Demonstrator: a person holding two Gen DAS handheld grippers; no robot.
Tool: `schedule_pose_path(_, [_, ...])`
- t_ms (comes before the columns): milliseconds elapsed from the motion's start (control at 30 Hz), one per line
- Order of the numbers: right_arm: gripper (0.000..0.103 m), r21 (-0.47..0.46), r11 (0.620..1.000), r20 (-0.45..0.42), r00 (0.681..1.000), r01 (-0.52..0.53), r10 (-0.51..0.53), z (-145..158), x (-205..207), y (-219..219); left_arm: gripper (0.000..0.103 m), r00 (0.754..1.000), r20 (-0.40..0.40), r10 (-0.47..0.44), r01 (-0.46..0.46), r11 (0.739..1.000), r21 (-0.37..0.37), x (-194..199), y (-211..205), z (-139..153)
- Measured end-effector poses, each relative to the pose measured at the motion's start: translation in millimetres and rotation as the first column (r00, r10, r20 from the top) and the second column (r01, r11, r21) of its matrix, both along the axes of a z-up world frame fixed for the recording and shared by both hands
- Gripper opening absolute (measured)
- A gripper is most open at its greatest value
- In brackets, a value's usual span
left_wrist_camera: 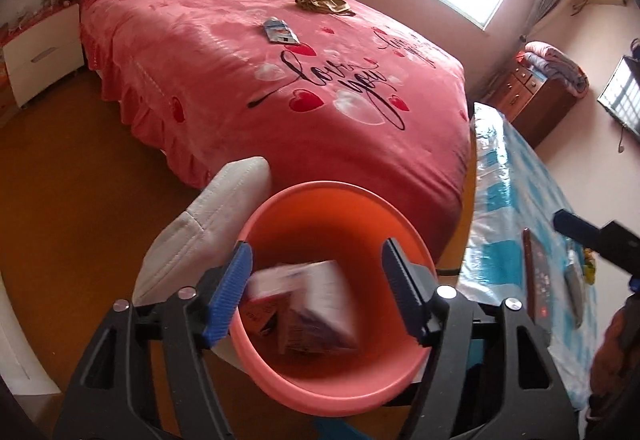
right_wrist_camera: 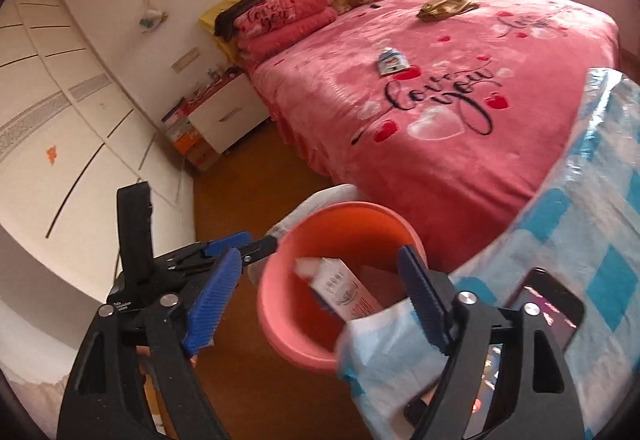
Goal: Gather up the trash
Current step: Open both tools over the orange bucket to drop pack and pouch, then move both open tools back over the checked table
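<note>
An orange-pink plastic bin (left_wrist_camera: 280, 376) stands on the floor between the bed and a table; it also shows in the right wrist view (right_wrist_camera: 288, 340). A white and purple box (left_wrist_camera: 316, 304) lies blurred inside it, seen as a white carton (right_wrist_camera: 344, 292) in the right view. My left gripper (left_wrist_camera: 320, 292) is open and empty right above the bin. My right gripper (right_wrist_camera: 320, 308) is open and empty beside the bin, over the table edge. A small blue-white wrapper (left_wrist_camera: 280, 31) and a crumpled gold wrapper (left_wrist_camera: 324, 3) lie on the pink bed (left_wrist_camera: 240, 88).
A table with a blue-checked plastic cover (left_wrist_camera: 516, 200) stands right of the bin, with a phone (right_wrist_camera: 548, 304) and a dark remote-like item (left_wrist_camera: 538, 280) on it. A white cushion (left_wrist_camera: 208, 224) leans left of the bin. A white nightstand (left_wrist_camera: 40, 56) and wardrobe (right_wrist_camera: 60, 100) stand left.
</note>
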State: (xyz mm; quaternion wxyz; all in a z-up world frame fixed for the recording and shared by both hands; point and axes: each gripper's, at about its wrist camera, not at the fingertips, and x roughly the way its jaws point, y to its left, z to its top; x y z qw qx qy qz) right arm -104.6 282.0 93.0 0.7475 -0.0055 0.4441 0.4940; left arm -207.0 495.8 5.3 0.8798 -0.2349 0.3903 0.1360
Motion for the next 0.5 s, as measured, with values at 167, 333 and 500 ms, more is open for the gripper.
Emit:
schedule_pose_path(167, [0.089, 0.002, 0.998, 0.04, 0.997, 0.065, -0.065, 7.6, 1.8, -23.4, 0.08, 1.0, 0.013, 0.012, -0.013, 0.999, 0.036, -2.5, -5.0, 3.9])
schedule_pose_path(333, [0.089, 0.018, 0.993, 0.066, 0.991, 0.119, -0.12, 16.6, 3.4, -47.6, 0.084, 1.0, 0.025, 0.006, -0.007, 0.999, 0.053, -4.4, -12.7, 10.4])
schedule_pose_path(500, [0.089, 0.028, 0.985, 0.096, 0.981, 0.169, -0.171, 23.2, -1.0, -70.6, 0.086, 0.999, 0.039, -0.012, 0.01, 0.998, 0.06, -4.8, -24.9, 15.4])
